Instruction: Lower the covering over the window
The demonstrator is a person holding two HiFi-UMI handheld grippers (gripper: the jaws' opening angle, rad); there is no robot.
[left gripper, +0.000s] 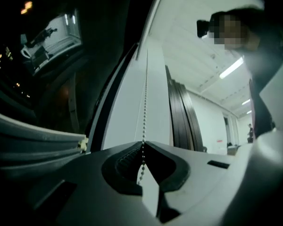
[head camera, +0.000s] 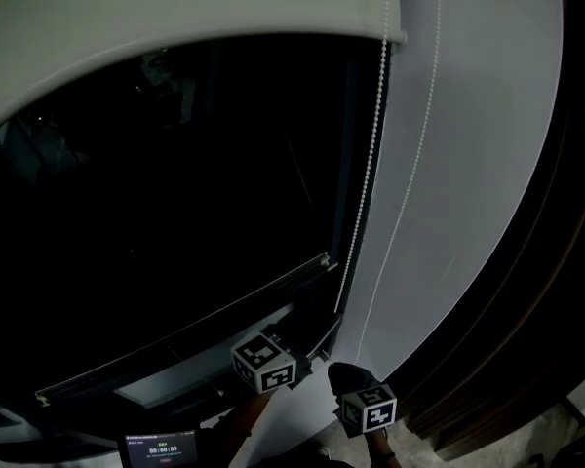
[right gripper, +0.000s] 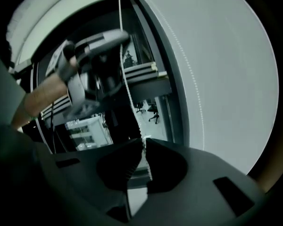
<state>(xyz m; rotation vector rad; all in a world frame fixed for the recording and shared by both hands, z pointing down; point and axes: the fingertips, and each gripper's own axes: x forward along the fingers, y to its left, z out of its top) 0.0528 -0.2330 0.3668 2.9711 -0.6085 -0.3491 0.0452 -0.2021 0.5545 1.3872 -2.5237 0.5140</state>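
Most of the window (head camera: 175, 193) is seen bare and dark, up and to the left of both grippers. Only a narrow band of the roller blind (head camera: 175, 8) is let down, high above them, so the lowering is judged to be barely begun. The left gripper (left gripper: 142, 147) is closed on the bead chain (head camera: 369, 174), with the line of beads pinched at its jaw tips. The right gripper (right gripper: 143, 142) is likewise drawn narrow upon the chain, lower down on what seems the same strand, the left one being seen above it. A second strand (head camera: 421, 144) is hung just to their right, against the wall (head camera: 487, 164), untouched. A hand-over-hand pull is judged to be in hand. Next, a steady downward draw is called for, one grip being held while the other is released and reset higher. Which strand lowers the blind cannot be told.
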